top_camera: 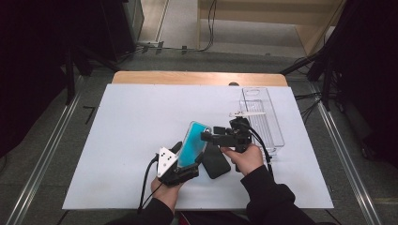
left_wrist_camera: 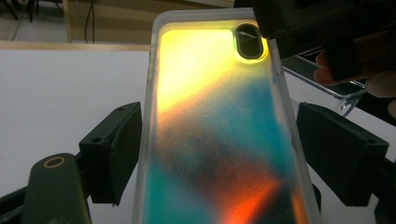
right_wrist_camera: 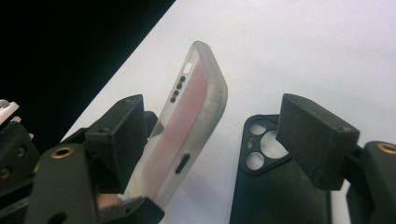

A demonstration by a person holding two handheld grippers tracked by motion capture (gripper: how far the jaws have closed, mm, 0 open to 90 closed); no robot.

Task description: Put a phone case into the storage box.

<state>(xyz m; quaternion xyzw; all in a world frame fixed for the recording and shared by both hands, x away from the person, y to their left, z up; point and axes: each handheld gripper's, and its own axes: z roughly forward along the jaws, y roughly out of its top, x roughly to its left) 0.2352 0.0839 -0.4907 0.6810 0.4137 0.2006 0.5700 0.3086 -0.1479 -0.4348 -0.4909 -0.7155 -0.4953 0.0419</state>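
A translucent phone case (top_camera: 192, 143) with teal and orange colouring stands tilted up off the white table. My left gripper (top_camera: 180, 165) is shut on its lower part, one jaw on each long edge (left_wrist_camera: 219, 140). The case (left_wrist_camera: 215, 107) shows its camera cutout at the top. My right gripper (top_camera: 212, 134) comes in from the right and stands open around the case's upper end. In the right gripper view the case (right_wrist_camera: 187, 135) rests against the left jaw, and the right jaw is well apart from it (right_wrist_camera: 219, 135).
A black phone case (top_camera: 217, 163) (right_wrist_camera: 275, 186) lies flat on the white sheet (top_camera: 131, 122) just under both grippers. A clear plastic tray (top_camera: 280, 136) stands at the right behind my right hand. The table's wooden far edge (top_camera: 197, 78) shows beyond the sheet.
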